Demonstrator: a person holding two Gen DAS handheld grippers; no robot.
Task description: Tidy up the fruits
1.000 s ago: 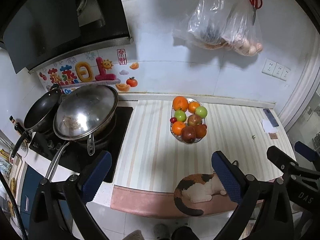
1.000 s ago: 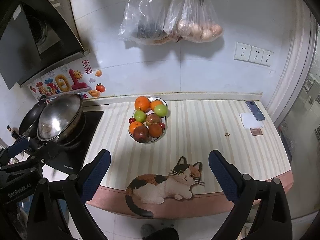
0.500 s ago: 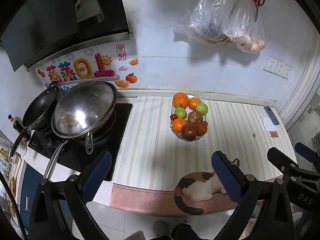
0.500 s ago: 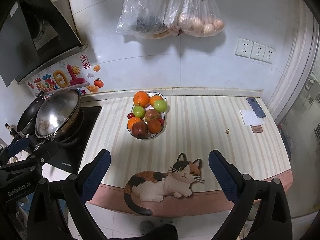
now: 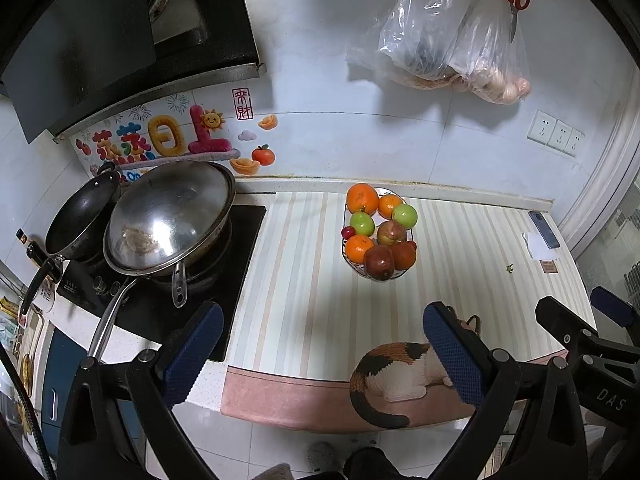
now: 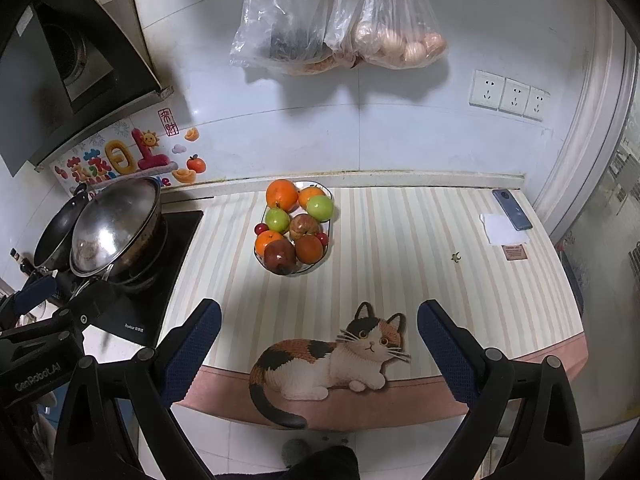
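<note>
The left gripper (image 5: 320, 354) hangs above the near edge of the counter with its jaws spread wide and nothing between them. The right gripper (image 6: 320, 350) stands likewise, jaws parted and empty, over the cat picture (image 6: 332, 356) on the striped mat (image 6: 420, 248).

Beyond both tools, toward the wall, sits the fruit plate (image 6: 327, 236). All the fruit in view lies on it, heaped close together: oranges (image 6: 282, 193) at the wall end, two green apples (image 6: 320, 207), a red-and-yellow apple (image 6: 304, 226), small cherries (image 6: 261, 228) at the rim, and a dark red fruit (image 6: 279, 257) at the near end. No loose fruit shows on the mat around the plate. Left of the plate stands the wok (image 5: 170, 216) on the hob; far right of the plate lies a phone (image 6: 512, 209).

Judgement: the scene fits either fruit awaiting sorting off the plate, or fruit already gathered onto it. The pictures do not settle which, so no particular next move can be prescribed.
</note>
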